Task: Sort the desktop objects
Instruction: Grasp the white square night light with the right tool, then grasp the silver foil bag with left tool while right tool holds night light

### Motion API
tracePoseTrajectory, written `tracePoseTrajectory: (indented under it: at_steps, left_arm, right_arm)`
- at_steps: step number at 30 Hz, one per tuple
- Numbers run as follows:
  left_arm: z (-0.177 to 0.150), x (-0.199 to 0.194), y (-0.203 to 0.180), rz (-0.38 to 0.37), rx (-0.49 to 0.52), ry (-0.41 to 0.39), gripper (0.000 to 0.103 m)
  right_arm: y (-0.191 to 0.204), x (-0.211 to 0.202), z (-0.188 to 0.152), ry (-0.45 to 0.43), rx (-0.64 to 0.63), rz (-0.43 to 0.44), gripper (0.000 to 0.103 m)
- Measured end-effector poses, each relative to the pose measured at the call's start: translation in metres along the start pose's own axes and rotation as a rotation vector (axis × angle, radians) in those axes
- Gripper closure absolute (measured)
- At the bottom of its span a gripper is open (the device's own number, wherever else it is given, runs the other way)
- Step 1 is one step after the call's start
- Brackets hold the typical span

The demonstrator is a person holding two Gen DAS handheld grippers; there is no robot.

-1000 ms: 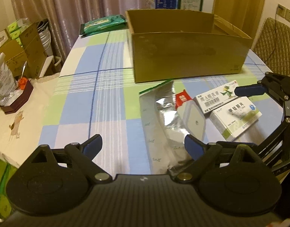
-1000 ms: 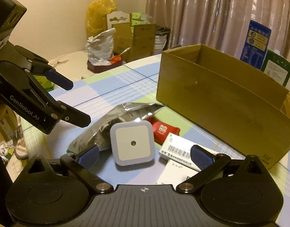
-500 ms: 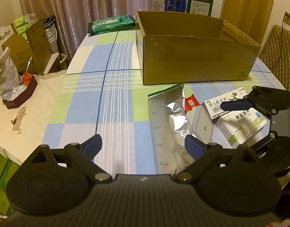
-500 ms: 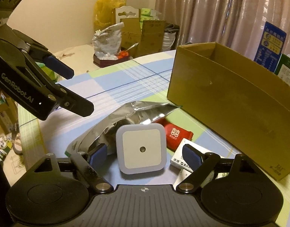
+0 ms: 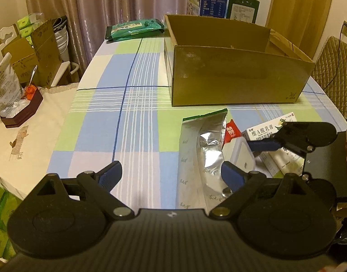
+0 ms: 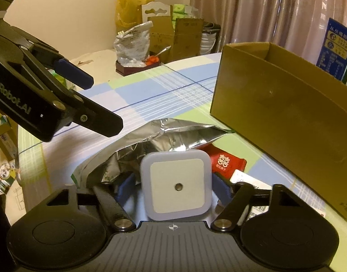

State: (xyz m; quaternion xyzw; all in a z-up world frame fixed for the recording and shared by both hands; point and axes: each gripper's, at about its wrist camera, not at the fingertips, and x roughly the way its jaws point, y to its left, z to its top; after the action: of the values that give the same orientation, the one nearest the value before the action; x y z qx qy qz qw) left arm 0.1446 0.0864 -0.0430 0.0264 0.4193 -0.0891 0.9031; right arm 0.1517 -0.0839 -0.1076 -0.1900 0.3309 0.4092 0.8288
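Night light (image 6: 176, 187) at six o'clock between my right hand-held gripper's (image 6: 173, 189) closing jaws, resting against foil bag (image 6: 150, 142) on tabletop (image 5: 137, 122). I should centre both pads on its flat sides before lifting toward cardboard box (image 6: 286, 122). Left hand-held gripper (image 5: 171, 174) hangs apart, empty.

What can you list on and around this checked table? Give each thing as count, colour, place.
cardboard box: one, brown, open-topped, far side of table
foil pouch: one, silver, lying below box
square night light: one, white, between right gripper's closing jaws
red packet: one, beside night light
medicine boxes: two, white, right of pouch
green pack: one, far table edge
tablecloth: blue-green check
left gripper: black, open, empty
right gripper: black, around night light
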Motion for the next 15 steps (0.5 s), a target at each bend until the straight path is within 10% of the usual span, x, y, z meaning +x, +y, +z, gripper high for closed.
tracePoseTrajectory:
  at_steps: [15]
  left_arm:
    - [-0.001,0.007,-0.010,-0.056,0.039,0.022,0.011]
  right_arm:
    - [-0.036,-0.052,0.002,-0.080,0.208,-0.131,0.040]
